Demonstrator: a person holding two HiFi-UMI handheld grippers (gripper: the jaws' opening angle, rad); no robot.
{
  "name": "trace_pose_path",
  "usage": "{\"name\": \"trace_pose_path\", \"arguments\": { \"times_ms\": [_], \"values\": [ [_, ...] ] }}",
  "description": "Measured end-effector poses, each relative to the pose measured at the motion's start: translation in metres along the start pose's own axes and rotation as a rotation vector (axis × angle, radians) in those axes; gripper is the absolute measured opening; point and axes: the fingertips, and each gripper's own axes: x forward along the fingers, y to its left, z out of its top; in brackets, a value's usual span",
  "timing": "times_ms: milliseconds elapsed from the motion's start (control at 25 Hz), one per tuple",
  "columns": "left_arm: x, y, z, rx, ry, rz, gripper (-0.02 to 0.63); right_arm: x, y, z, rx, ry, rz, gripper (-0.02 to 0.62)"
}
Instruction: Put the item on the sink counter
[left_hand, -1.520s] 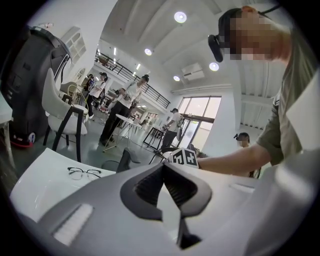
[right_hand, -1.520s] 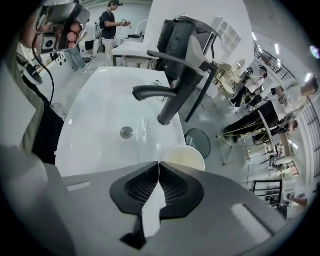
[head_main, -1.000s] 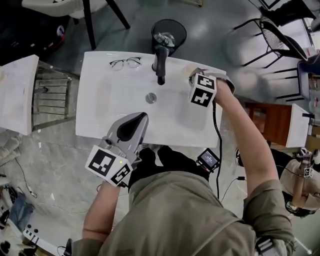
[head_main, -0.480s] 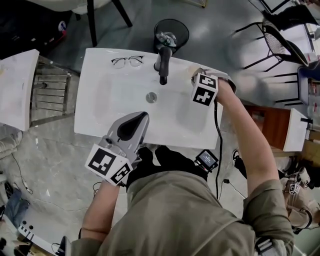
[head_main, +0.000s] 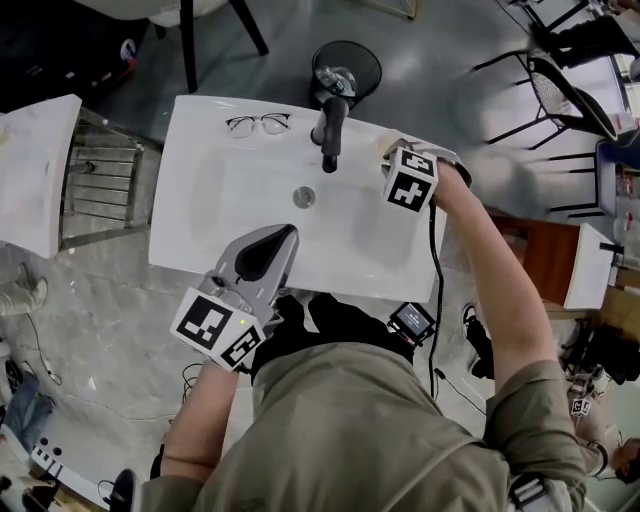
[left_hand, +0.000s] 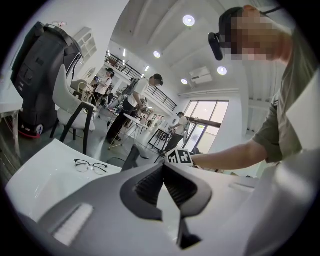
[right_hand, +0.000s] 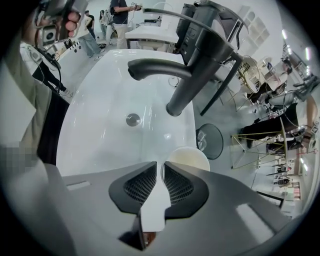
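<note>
The white sink counter (head_main: 200, 240) has a black faucet (head_main: 332, 130) at its back edge and a drain (head_main: 304, 197) in the basin. A cream round dish (right_hand: 190, 156) rests on the counter to the right of the faucet (right_hand: 200, 75). My right gripper (right_hand: 162, 165) points at it with its jaws nearly together on the dish's near rim; from above the dish (head_main: 388, 150) peeks out beside the marker cube. My left gripper (head_main: 288, 232) hovers over the counter's front edge, shut and holding nothing (left_hand: 163, 167).
A pair of eyeglasses (head_main: 258, 123) lies on the counter's back left corner. A black wire bin (head_main: 345, 62) stands on the floor behind the faucet. Another white counter (head_main: 35, 180) and a metal rack (head_main: 100, 190) stand to the left, chairs at the far right.
Only the head camera has drifted slightly; both grippers and the dish stay where they were.
</note>
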Motion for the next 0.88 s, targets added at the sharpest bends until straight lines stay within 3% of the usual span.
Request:
{"name": "trace_pose_path", "arguments": {
  "times_ms": [560,880],
  "values": [
    [0.002,-0.007,0.005,0.021,0.015,-0.018,0.008,-0.015,-0.006,0.0,0.058,-0.063,-0.05,0.041],
    [0.004,-0.023,0.017,0.079,0.027,-0.056,0.008,-0.066,-0.011,0.007,0.164,-0.224,-0.173,0.041]
  ]
}}
